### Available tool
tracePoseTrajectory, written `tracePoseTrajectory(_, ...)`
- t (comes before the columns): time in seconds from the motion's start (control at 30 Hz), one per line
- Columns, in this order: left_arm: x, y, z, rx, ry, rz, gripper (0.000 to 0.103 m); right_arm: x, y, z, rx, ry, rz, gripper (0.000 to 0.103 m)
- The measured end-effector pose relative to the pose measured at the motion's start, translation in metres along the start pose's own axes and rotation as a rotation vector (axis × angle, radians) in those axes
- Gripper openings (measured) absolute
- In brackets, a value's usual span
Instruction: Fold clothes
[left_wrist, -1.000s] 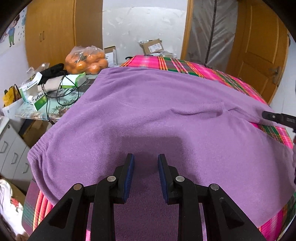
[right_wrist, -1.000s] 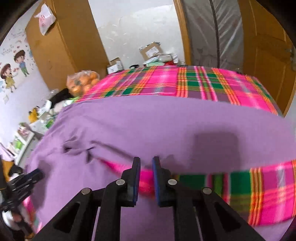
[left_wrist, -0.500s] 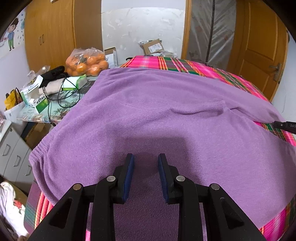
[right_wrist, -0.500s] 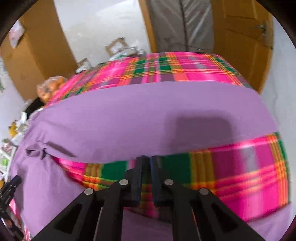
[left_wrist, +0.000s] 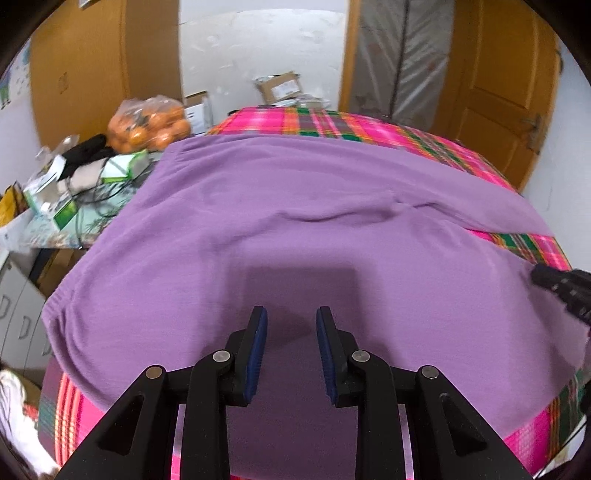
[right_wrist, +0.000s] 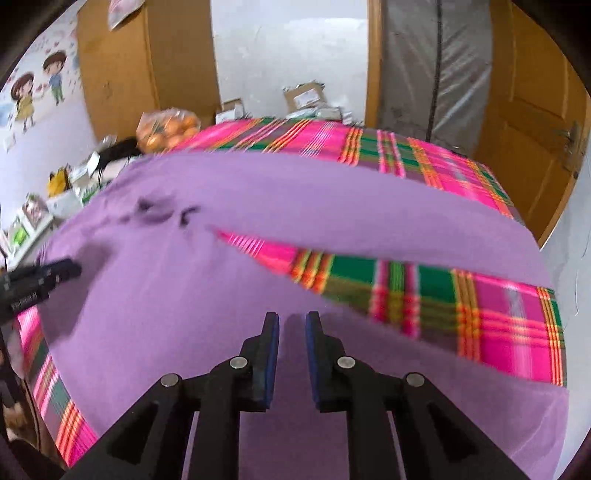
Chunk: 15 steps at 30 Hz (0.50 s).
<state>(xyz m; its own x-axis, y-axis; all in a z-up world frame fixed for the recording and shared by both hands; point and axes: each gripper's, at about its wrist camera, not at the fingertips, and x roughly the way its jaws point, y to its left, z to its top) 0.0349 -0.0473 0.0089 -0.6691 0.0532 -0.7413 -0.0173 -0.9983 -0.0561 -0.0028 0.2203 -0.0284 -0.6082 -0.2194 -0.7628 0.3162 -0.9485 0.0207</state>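
Note:
Purple fleece trousers (left_wrist: 295, 206) lie spread flat on a bed with a pink and green plaid cover (left_wrist: 369, 129). My left gripper (left_wrist: 290, 314) hovers over the waist end, open, with nothing between its pads. My right gripper (right_wrist: 291, 317) hangs over the near leg of the trousers (right_wrist: 184, 295). Its jaws are opening by a narrow gap and hold nothing. A wedge of plaid cover (right_wrist: 424, 291) shows between the two legs. Each gripper's tip shows in the other view: the right gripper (left_wrist: 554, 280) at the right edge, the left gripper (right_wrist: 44, 277) at the left edge.
Beside the bed on the left, a low table (left_wrist: 74, 192) is cluttered with boxes, cables and a bag of oranges (left_wrist: 151, 123). Cardboard boxes (left_wrist: 280, 86) sit beyond the bed's far end. A wooden door (left_wrist: 498, 110) stands at the right, and white drawers (left_wrist: 14, 317) at the lower left.
My right gripper has swung from above the plaid wedge to above the near trouser leg, and its jaws have parted slightly. My left gripper has shifted a little over the waist, still open.

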Motion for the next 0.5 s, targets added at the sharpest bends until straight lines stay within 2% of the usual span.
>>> tracePoseTrajectory(0.17,0.006,-0.006,-0.004,0.034,0.002,0.005,0.028,-0.002,0.004,-0.018,0.005,0.012,0.009,0.018)
tracePoseTrajectory(0.4,0.007,-0.003,-0.007,0.039,-0.020,-0.004,0.029,0.001,-0.003,-0.019,0.032,0.013,0.051,0.021)
tracePoseTrajectory(0.5,0.006,0.001,-0.005,0.032,-0.013,-0.027,0.029,0.001,-0.006,-0.020,0.043,0.012,0.098,0.031)
